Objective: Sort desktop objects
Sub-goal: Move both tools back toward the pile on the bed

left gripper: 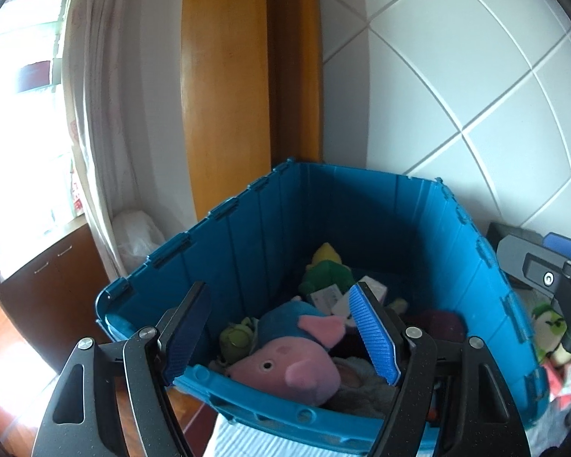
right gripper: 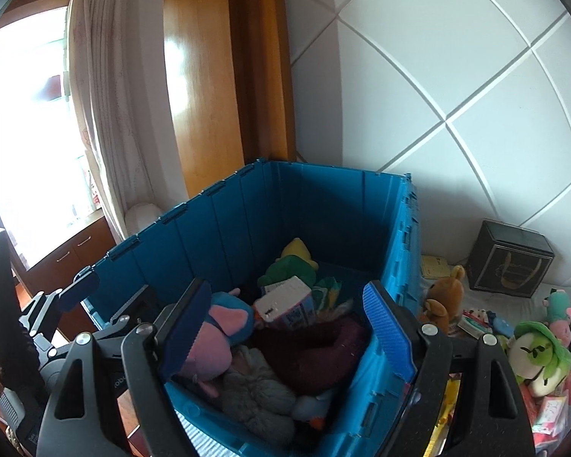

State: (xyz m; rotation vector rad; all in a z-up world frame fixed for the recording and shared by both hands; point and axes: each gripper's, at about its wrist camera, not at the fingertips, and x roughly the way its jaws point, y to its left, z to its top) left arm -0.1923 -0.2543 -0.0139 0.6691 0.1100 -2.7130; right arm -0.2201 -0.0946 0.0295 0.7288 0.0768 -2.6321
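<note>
**Both grippers empty over a half-filled crate, soft toys waiting on the desk**

The left gripper [left gripper: 281, 337] hung above the near rim of the blue crate [left gripper: 365, 205], its 2 fingers spread wide with nothing between them. The right gripper [right gripper: 285, 337] was likewise spread and empty over the same crate.

Inside lay a pink-and-blue plush [left gripper: 285, 358], a green plush [left gripper: 325, 272], a small printed box [right gripper: 285, 301] and a maroon cloth [right gripper: 316, 350].

Unsorted things sat right of the crate on the desk: a brown plush bear [right gripper: 443, 297], a white-and-green plush [right gripper: 536, 354], a black box [right gripper: 510, 259] and flat packets [right gripper: 552, 411].

The plush toys looked light, soft and compressible; a pinch across the body or head should hold, though a limb might slip. The packets probably needed an edge grip.
</note>
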